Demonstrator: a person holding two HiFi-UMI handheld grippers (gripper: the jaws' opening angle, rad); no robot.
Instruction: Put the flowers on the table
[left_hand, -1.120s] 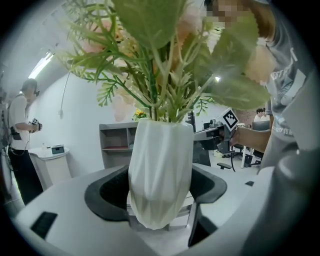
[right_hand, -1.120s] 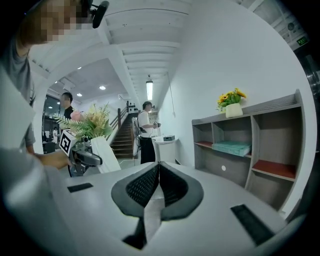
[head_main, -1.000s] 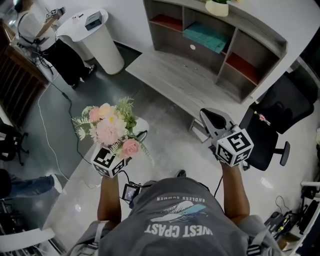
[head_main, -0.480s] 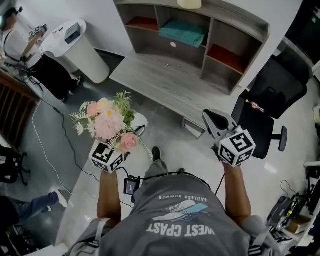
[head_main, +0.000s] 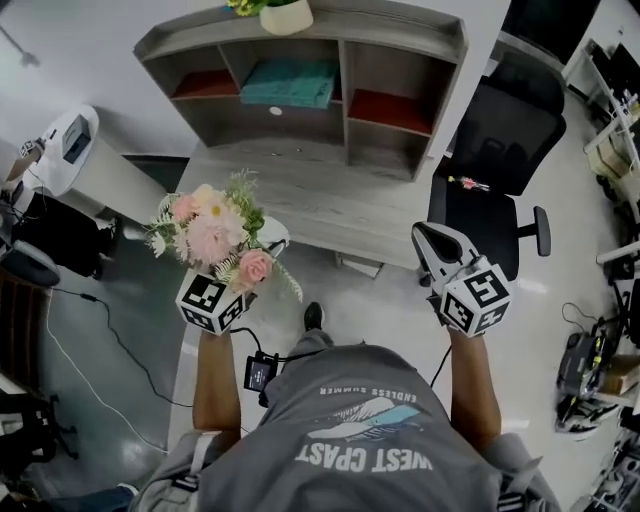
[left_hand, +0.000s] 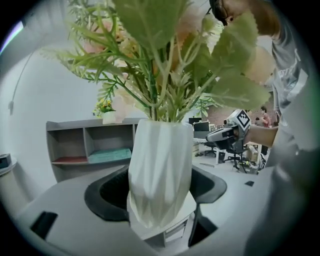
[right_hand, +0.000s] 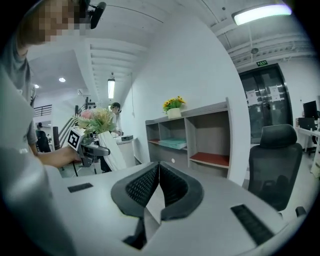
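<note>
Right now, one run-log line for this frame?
left hand-held gripper: shut on white faceted vase of pink flowers | right hand-held gripper: shut, empty | grey wooden table: ahead, vase not yet set down

Body turned: table (head_main: 330, 195) now straight ahead, nearer flowers (head_main: 212, 232).

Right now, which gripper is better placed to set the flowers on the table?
Left. The left gripper has its jaws shut on the white vase holding the flowers, close to the grey table's front edge. The right gripper is shut on nothing.
</note>
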